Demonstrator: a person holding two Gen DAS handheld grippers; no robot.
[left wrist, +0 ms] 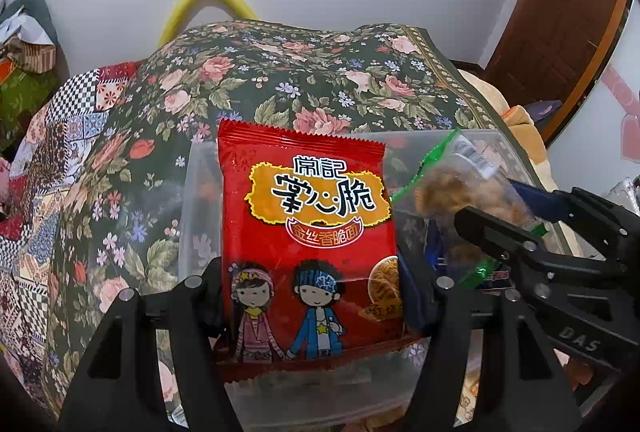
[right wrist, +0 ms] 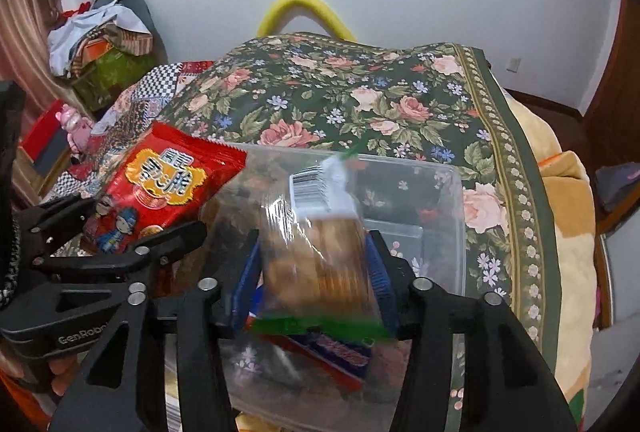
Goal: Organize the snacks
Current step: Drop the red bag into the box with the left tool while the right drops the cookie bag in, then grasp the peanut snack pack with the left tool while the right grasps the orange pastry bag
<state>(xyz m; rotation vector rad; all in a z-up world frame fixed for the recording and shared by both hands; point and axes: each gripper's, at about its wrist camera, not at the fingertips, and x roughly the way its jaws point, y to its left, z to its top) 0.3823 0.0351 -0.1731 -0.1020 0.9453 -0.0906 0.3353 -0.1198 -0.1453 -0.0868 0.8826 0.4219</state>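
My left gripper (left wrist: 316, 288) is shut on a red noodle-snack packet (left wrist: 308, 224) and holds it upright over a clear plastic bin (left wrist: 200, 200). The packet also shows in the right wrist view (right wrist: 160, 188), at the bin's left rim. My right gripper (right wrist: 316, 264) is shut on a clear bag of brown snacks with green edges (right wrist: 316, 252) and holds it above the bin (right wrist: 452, 216). The same bag shows in the left wrist view (left wrist: 460, 188), to the right of the red packet. A blue and red packet (right wrist: 340, 352) lies in the bin under the bag.
The bin sits on a bed with a dark floral cover (right wrist: 360, 100). A patchwork cloth (left wrist: 52, 160) lies to the left. A pile of clothes and boxes (right wrist: 104, 44) stands at the back left. A wooden door (left wrist: 560, 12) is at the right.
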